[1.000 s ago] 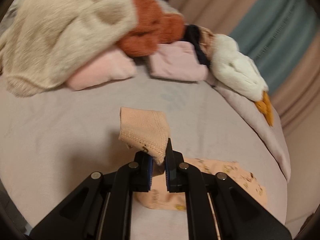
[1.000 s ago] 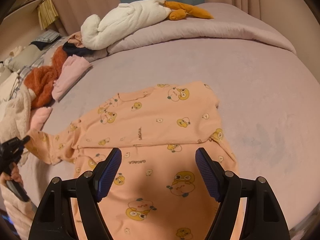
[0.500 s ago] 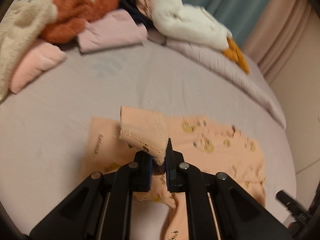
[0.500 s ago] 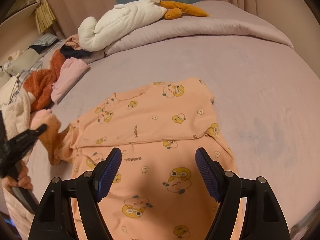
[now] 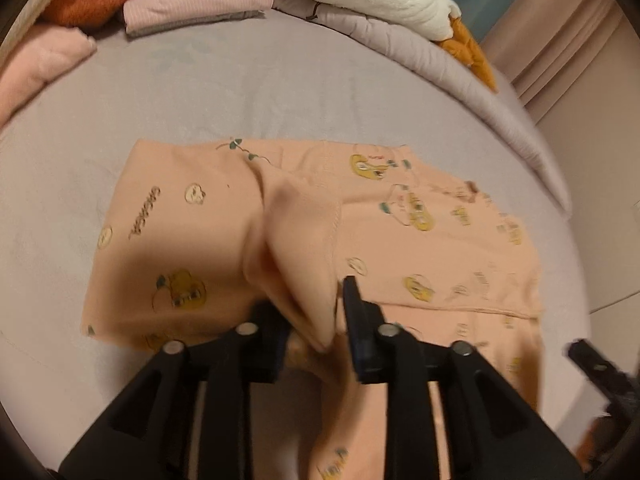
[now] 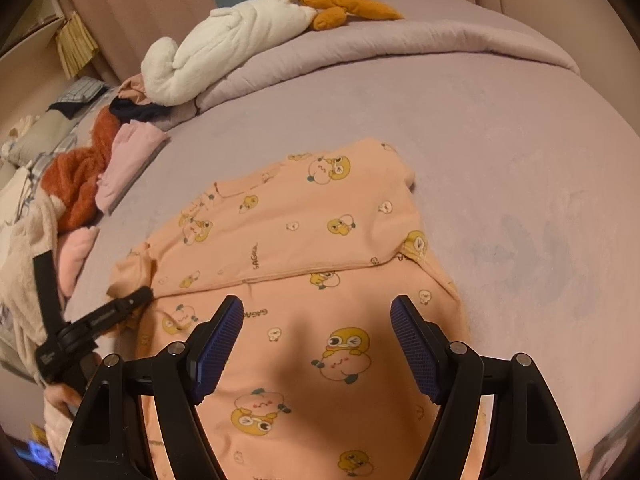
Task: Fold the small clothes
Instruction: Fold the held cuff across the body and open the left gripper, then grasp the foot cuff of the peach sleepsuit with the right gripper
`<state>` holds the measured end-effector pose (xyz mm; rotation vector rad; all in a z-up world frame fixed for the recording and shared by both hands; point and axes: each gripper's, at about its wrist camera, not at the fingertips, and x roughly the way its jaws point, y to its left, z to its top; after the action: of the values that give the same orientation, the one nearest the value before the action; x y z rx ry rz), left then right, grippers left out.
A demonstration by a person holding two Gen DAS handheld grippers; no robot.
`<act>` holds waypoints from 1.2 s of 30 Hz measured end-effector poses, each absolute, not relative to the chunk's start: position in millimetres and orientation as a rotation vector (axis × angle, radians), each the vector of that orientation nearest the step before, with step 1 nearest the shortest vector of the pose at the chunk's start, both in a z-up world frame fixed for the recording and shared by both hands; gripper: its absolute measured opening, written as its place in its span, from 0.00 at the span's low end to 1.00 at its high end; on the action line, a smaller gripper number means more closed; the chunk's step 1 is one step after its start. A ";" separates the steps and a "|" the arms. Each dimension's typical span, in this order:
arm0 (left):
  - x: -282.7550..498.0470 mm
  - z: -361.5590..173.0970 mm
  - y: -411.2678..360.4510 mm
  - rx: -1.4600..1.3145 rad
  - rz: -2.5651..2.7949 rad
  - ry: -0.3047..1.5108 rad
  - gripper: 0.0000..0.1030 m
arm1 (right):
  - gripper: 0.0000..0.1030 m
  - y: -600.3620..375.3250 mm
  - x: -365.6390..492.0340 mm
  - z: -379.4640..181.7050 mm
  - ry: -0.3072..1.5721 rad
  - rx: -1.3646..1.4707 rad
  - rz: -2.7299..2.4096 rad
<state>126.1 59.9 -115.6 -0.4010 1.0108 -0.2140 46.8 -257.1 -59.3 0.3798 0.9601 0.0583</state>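
Note:
A peach baby garment [image 6: 304,236] with yellow cartoon prints lies spread on the lilac bed, partly folded. It fills the middle of the left wrist view [image 5: 420,240]. My left gripper [image 5: 316,320] has its jaws parted a little, with the garment's sleeve cuff [image 5: 304,264] between them, folded in over the body. It also shows at the left of the right wrist view [image 6: 132,298], at the garment's left edge. My right gripper [image 6: 316,344] is open and empty, low over the garment's near part.
A pile of clothes lies at the bed's far left: rust fleece [image 6: 84,176], pink folded pieces [image 6: 128,160], a cream blanket [image 6: 20,272]. A white plush duck [image 6: 240,40] lies on the rolled duvet [image 6: 400,48]. Curtains hang behind.
My left gripper has carried the sleeve cuff rightward over the garment's body and its jaws have parted. My right gripper has stayed open and has barely moved.

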 end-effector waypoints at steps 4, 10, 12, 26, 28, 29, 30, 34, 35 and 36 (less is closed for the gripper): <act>103.6 -96.9 82.1 -0.443 -0.201 0.950 0.43 | 0.74 -243.9 54.6 -55.0 0.956 0.343 0.103; 77.4 -92.0 122.0 -0.371 0.042 0.922 0.42 | 0.74 -205.5 74.9 -50.6 0.965 0.267 0.203; 72.7 -95.7 133.5 -0.415 0.039 0.944 0.43 | 0.74 -188.2 80.5 -50.4 0.971 0.241 0.249; 32.8 -107.3 183.0 -0.491 0.157 0.975 0.42 | 0.74 -61.9 103.5 -51.2 1.025 0.053 0.491; 29.8 -107.4 186.3 -0.495 0.164 0.975 0.43 | 0.74 -50.1 107.4 -57.2 1.052 0.056 0.515; 28.8 -107.5 187.6 -0.496 0.167 0.975 0.43 | 0.74 -43.3 109.5 -61.3 1.064 0.051 0.522; 27.7 -107.3 188.6 -0.495 0.172 0.976 0.43 | 0.74 -37.7 110.8 -63.8 1.071 0.039 0.519; 23.9 -105.0 191.9 -0.487 0.187 0.969 0.43 | 0.74 -12.2 120.0 -76.5 1.083 -0.031 0.471; 23.3 -104.8 192.6 -0.487 0.188 0.969 0.43 | 0.74 -7.7 121.9 -79.4 1.086 -0.039 0.465; 22.7 -104.7 193.3 -0.486 0.189 0.969 0.43 | 0.74 -4.7 123.2 -81.4 1.090 -0.037 0.461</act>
<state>22.7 193.3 -104.7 -0.4859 0.9694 0.1894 123.2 -4.7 -81.4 -0.0373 1.0898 0.4614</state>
